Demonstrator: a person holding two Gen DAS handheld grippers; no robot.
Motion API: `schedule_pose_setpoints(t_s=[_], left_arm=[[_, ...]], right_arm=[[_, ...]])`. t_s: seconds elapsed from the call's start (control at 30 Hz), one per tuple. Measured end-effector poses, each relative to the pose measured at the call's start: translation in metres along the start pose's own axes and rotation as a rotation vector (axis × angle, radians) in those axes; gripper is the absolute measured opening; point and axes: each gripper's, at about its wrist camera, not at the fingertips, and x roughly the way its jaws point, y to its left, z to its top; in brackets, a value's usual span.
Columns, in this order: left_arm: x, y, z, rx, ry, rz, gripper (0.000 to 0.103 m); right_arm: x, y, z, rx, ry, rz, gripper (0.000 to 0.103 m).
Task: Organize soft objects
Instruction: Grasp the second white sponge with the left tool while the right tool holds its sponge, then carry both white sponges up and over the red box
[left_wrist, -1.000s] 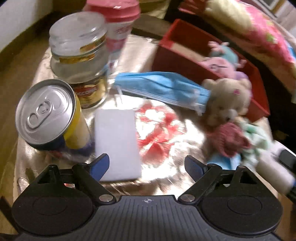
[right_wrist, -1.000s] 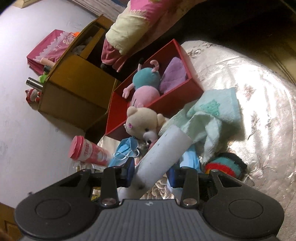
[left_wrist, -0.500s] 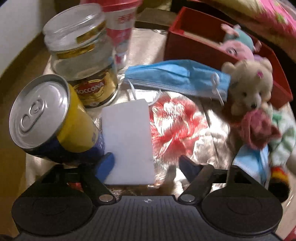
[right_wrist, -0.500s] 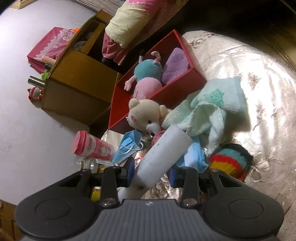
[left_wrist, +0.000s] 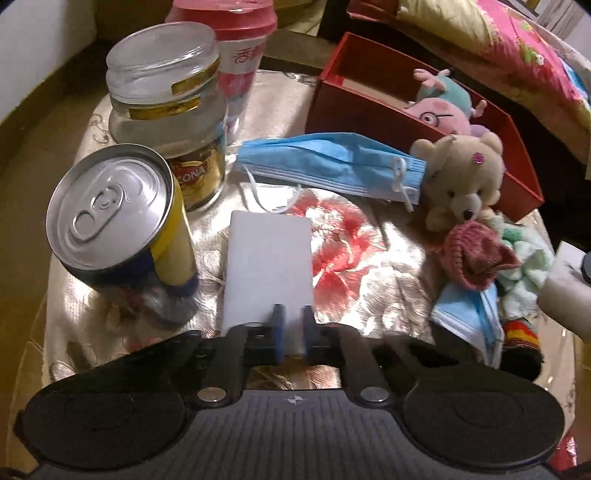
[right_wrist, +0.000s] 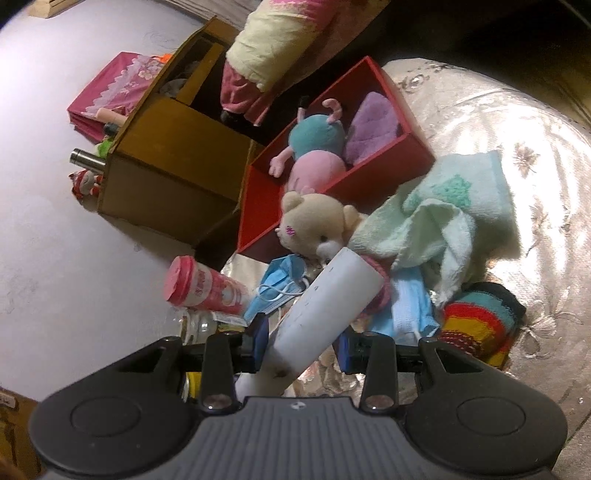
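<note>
Step in hand: the left tool (left_wrist: 292, 334) is pinching the near edge of the white sponge block (left_wrist: 269, 267), low centre of the left wrist view, with its jaws nearly together on it.
Right tool: the right tool (right_wrist: 300, 341) is gripping a white cylinder (right_wrist: 325, 314) that is angling up through the middle of the right wrist view.
Where the sponge is lying: flat on the shiny cloth-covered surface (left_wrist: 369, 295), just right of the tilted can (left_wrist: 122, 218) and below the blue face mask (left_wrist: 332, 166).
Destination, as I judge it: the red box (left_wrist: 369, 110), upper right of the left view, is already holding a pink plush toy (left_wrist: 439, 114).
Doing it well: the grip is sitting on the very edge, so lifting slowly is advisable; a thin soft block is likely to droop or slip out.
Watch for: the can and glass jar (left_wrist: 166, 110) are standing close on the left, so swinging right is safer.
Path: passing above the teddy bear (left_wrist: 461, 181) and mask is avoiding snagging the ear loops.
</note>
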Motion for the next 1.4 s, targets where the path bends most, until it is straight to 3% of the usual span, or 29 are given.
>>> schedule_pose_setpoints(t_s=[0.03,0.07,0.1,0.13,0.23,0.47,0.5,0.53,0.63,0.9,1.03,1.4], left_arm=[[0.0,0.0,-0.001,-0.003,0.007,0.01,0.014],[-0.002,0.001,-0.002,-0.008,0.0,0.036,0.031],[-0.003,0.001,-0.004,-0.01,-0.016,0.073,0.058],[-0.003,0.001,-0.004,-0.001,-0.036,0.109,0.07],[0.001,0.002,0.001,-0.029,-0.034,0.073,0.078],[0.033,-0.01,0.007,-0.027,0.047,0.084,0.073],[0.032,-0.013,0.006,-0.003,0.033,0.101,0.059],[0.031,-0.017,0.005,0.027,0.027,0.113,0.054],[0.025,-0.013,0.006,-0.012,0.032,0.035,0.052],[-0.006,-0.026,0.009,0.032,-0.073,-0.022,0.053],[-0.027,-0.044,0.01,0.082,-0.163,-0.033,0.053],[-0.051,-0.075,0.027,0.148,-0.313,-0.076,0.054]], right_arm=[[0.0,0.001,0.0,-0.003,-0.001,0.003,0.013],[-0.001,0.001,0.0,-0.002,0.0,0.006,0.013],[0.0,0.001,0.0,-0.002,0.002,0.008,0.013],[0.0,0.001,0.0,-0.002,0.002,0.008,0.014],[0.001,0.001,-0.001,-0.003,0.007,0.007,0.014],[0.004,0.0,-0.002,-0.011,0.019,0.001,0.014],[0.005,0.0,-0.001,-0.009,0.018,0.0,0.014],[0.004,-0.001,0.0,-0.008,0.016,0.0,0.014],[0.002,0.001,0.0,-0.019,0.008,0.005,0.014],[0.003,0.019,-0.004,-0.16,-0.029,-0.071,0.013],[0.005,0.021,-0.002,-0.208,-0.044,-0.123,0.013],[-0.005,0.055,0.005,-0.428,-0.207,-0.245,0.013]])
